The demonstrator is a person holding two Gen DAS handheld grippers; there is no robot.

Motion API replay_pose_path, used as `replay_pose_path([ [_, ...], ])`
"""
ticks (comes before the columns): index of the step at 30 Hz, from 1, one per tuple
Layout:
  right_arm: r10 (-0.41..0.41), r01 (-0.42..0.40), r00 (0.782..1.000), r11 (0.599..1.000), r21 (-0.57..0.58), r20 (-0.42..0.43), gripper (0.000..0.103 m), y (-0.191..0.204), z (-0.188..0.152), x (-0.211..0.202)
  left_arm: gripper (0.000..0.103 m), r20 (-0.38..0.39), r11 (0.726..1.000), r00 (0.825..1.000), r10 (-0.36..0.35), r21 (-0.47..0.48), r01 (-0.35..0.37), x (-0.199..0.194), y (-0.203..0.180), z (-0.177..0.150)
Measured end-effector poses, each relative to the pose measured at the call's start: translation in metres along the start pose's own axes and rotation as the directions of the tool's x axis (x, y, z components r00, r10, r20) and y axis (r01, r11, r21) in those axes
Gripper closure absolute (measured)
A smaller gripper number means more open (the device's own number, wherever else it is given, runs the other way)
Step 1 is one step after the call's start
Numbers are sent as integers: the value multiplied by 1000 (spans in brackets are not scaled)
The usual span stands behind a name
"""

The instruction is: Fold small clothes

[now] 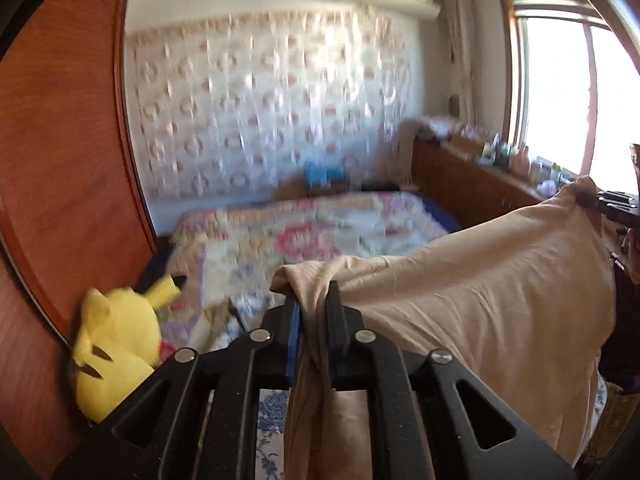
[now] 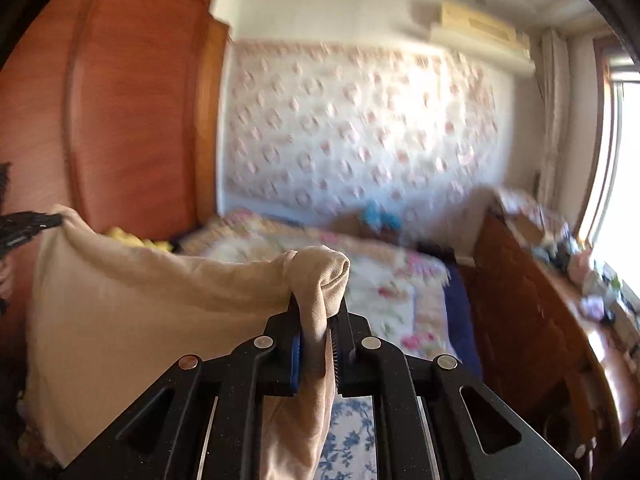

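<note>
Both the left gripper [image 1: 314, 308] and right gripper [image 2: 320, 320] have fingers clamped on the beige garment [image 1: 480, 280], stretched between them above the bed [image 1: 320, 232].

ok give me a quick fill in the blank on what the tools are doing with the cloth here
1. The beige cloth is held up between ____ tools.
2. The left tool is shut on a bunched ____ of the cloth.
3. The plush toy beside the wardrobe is ____ in colour.
4. Below the cloth lies a bed with a ____ patterned cover.

Missing words: two; corner; yellow; floral
</note>
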State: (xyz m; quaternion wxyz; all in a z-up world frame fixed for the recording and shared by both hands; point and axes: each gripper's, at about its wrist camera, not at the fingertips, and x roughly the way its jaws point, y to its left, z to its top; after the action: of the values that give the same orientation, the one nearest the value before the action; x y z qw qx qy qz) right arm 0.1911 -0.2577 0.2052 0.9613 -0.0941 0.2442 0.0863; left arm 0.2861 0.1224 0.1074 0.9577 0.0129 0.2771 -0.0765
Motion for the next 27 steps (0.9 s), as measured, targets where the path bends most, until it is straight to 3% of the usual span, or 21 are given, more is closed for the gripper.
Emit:
replay_pose_path([
  [2,-50,56,992,997,58,-114,74,-3,-21,55,80,-66,1000,998,-14,-27,13,34,7,-27],
  [4,-24,44,985,992,117,-170,73,-4,-44,85,57,-98,998,994,-56,-47,51,45,8,-46],
  [5,-6,30,982,992,123,-189,73,-2,-56,95,53,-115,996,991,-73,-50,68,49,10,-57],
  [7,-5,26,974,996,90,-228,73,4,-75,107,30,-161,996,983,-83,-44,77,55,10,-74],
  [8,-2,22,971,997,80,-238,73,4,-79,112,27,-181,996,980,-88,-40,82,57,12,-84],
  [11,15,6,967,997,82,-256,72,-13,-87,121,27,-218,996,972,-86,-26,83,53,7,-99],
  [15,60,-30,968,992,122,-245,64,-21,-108,105,27,-223,998,972,-70,-17,67,29,3,-117],
  [21,130,-91,962,982,167,-241,63,-16,-143,79,26,-235,996,968,-81,-41,74,2,4,-154],
  [27,172,-119,953,970,212,-251,63,-29,-189,60,26,-303,997,950,-78,-41,69,3,3,-201],
])
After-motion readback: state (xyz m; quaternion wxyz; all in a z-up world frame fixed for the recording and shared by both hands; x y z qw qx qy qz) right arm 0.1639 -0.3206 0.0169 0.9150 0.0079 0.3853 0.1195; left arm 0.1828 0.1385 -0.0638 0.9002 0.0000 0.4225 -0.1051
